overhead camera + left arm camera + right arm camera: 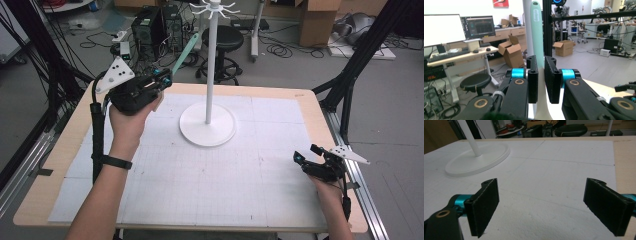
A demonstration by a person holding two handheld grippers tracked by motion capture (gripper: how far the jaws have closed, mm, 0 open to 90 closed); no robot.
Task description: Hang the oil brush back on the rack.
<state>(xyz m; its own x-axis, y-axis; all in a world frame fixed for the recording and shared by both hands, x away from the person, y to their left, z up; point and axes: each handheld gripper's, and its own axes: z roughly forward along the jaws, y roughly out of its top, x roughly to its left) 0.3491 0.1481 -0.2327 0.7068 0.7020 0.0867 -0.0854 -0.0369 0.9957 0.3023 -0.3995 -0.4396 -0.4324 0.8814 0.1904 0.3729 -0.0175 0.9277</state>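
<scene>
**Left gripper holds a long mint-green utensil up toward the hanging stand**

The left gripper (161, 80) has its 2 jaws drawn close on the handle of a mint-green utensil (537, 32); the flat strip passes between the pads and runs straight ahead of them, rising away from the hand toward the stand (208, 75). In the high view the strip angles up and right from the jaws, its far end near the pole, below the ring of hooks (212, 7) at the top.

The utensil looks like a thin, light piece of plastic or silicone, smooth and probably a little slick. Held low on the handle, the long free length can likely sway or pivot in the pads, so a firm, square hold across the flat faces seems best. Its far end is hard to make out.

The right gripper (312, 157) rests low over the white gridded mat (210, 185), jaws spread wide with nothing between them, well apart from the stand's round base (477, 161).
</scene>
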